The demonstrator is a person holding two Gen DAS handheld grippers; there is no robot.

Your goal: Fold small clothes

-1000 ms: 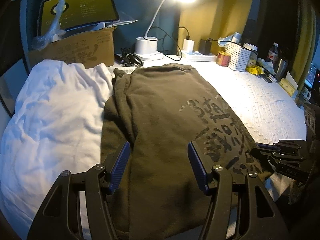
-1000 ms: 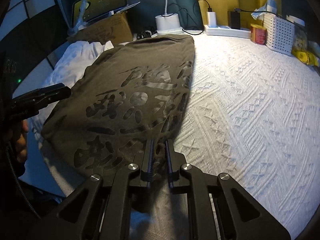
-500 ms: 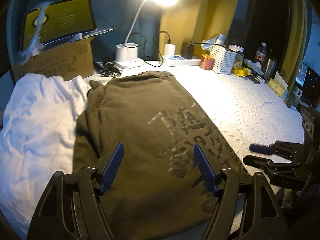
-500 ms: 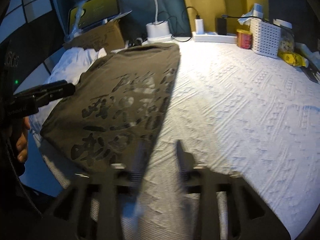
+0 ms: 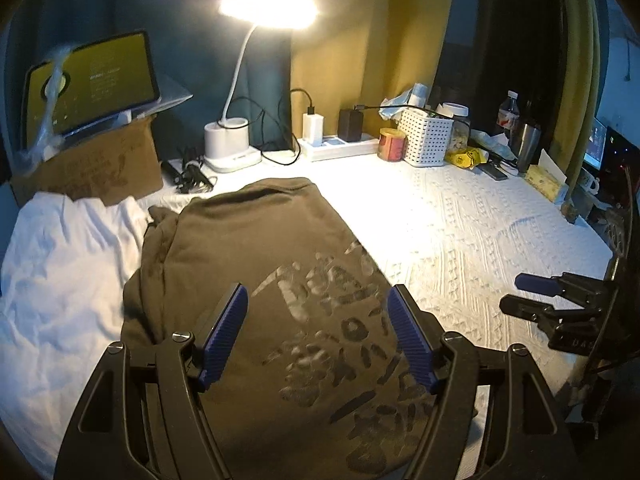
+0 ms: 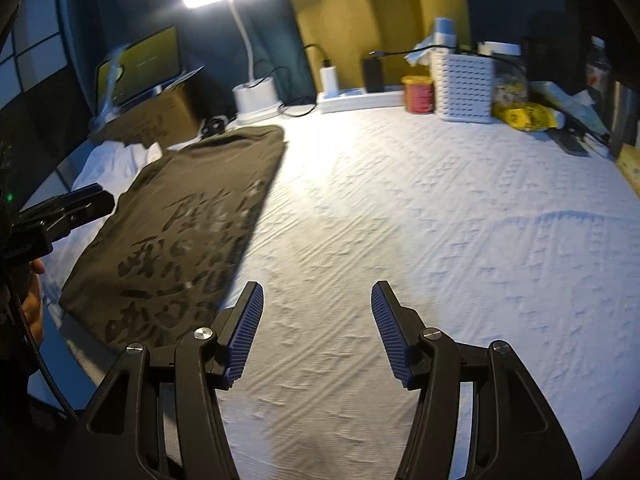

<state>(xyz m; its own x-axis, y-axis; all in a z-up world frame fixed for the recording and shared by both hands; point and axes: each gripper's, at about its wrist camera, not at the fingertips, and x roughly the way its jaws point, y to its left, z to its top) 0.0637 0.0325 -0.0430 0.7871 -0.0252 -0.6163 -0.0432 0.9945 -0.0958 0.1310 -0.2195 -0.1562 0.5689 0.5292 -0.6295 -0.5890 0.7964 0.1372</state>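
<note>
An olive shirt (image 5: 248, 264) with a dark glossy print lies folded into a long strip on the white textured cover (image 5: 460, 232). My left gripper (image 5: 317, 290) hovers open above the shirt's near half, with nothing between its blue pads. In the right wrist view the shirt (image 6: 192, 208) lies to the left. My right gripper (image 6: 317, 286) is over the bare cover (image 6: 400, 220) beside the shirt's near right corner, its jaws opening and empty. Each gripper shows in the other's view: the right gripper (image 5: 514, 292) at the right edge, the left gripper (image 6: 100, 200) at the left.
A crumpled white garment (image 5: 68, 272) lies left of the shirt. Along the back stand a cardboard box (image 5: 92, 168) with a tablet (image 5: 92, 80), a lit desk lamp (image 5: 232, 144), a power strip (image 5: 340, 146), a red tin (image 5: 392, 144), a white basket (image 5: 426, 140) and a steel cup (image 5: 526, 144).
The right gripper let go of the shirt's near edge, opened wide and drew back to the right over the cover. The left gripper opened a little wider and pulled back and up.
</note>
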